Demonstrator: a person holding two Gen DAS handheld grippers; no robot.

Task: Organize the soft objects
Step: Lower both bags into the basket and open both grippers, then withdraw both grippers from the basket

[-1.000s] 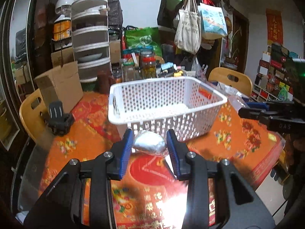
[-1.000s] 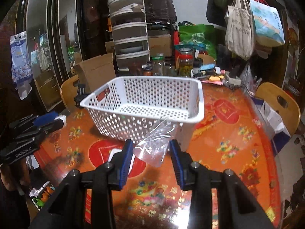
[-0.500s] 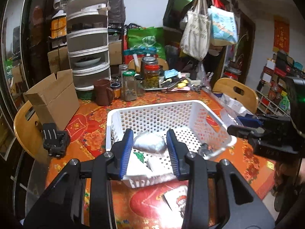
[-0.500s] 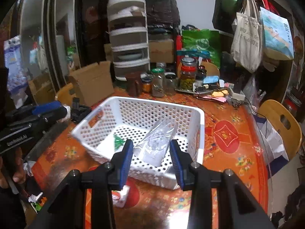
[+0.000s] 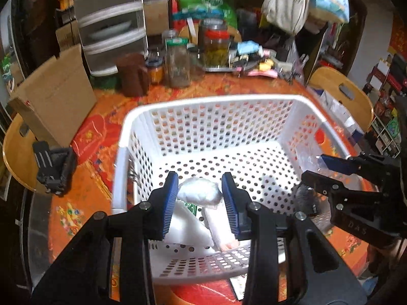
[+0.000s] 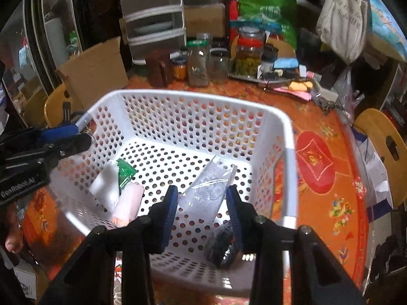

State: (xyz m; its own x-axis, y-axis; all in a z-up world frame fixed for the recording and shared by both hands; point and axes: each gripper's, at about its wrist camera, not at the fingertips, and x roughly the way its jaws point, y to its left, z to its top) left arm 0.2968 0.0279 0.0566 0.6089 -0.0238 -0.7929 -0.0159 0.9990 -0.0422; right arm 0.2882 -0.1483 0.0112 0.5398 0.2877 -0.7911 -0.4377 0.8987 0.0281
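Observation:
A white perforated basket (image 5: 211,101) (image 6: 193,96) stands on the orange table. My left gripper (image 5: 199,195) is shut on a white soft pouch (image 5: 199,192) and holds it over the basket's near left part. My right gripper (image 6: 202,198) is shut on a clear plastic bag (image 6: 207,190) over the basket's near right part; it also shows in the left wrist view (image 5: 328,170). In the basket lie a white pack with a green label (image 6: 109,185), a pink roll (image 6: 128,203) and a dark fuzzy object (image 6: 223,246).
Glass jars (image 5: 178,61) (image 6: 248,50), a brown mug (image 5: 133,75), a cardboard box (image 5: 54,94) and stacked drawers (image 5: 109,20) crowd the far table. A black clamp (image 5: 52,167) lies left of the basket. Wooden chairs (image 5: 340,94) (image 6: 384,147) stand around.
Both grippers have moved forward and down over the basket, each still holding its object. The views now look down into the basket.

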